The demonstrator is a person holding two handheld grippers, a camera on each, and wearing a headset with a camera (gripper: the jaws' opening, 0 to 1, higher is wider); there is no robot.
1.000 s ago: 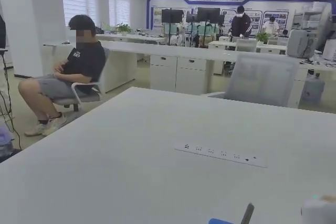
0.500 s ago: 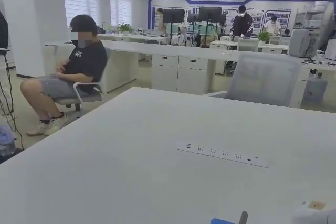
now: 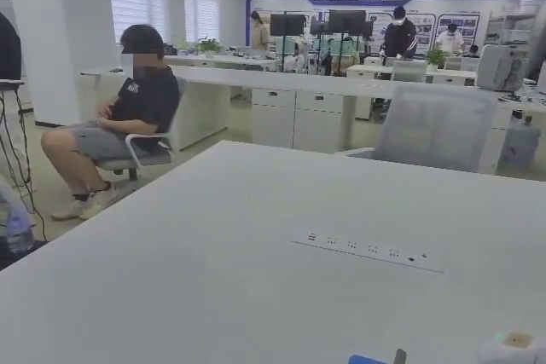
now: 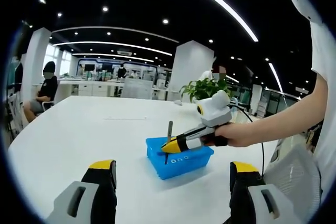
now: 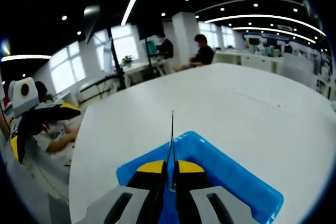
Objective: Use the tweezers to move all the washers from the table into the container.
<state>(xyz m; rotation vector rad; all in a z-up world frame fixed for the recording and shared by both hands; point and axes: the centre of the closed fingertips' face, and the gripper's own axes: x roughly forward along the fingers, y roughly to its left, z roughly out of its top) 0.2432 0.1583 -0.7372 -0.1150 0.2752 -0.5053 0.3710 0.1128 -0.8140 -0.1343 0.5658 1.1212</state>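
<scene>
Right hand-held gripper (image 5: 169,169) clamps tweezers (image 5: 171,135) over blue container (image 5: 239,182)

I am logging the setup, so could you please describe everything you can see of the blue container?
The blue container is a shallow, open-topped rectangular tray with low walls and rounded corners, plastic by its look. It sits flat on the white table. The right gripper, shut on the tweezers, is held over its open top; whether either touches it is unclear. A few small pale rings show near its front rim, too small to tell if they are washers.
</scene>
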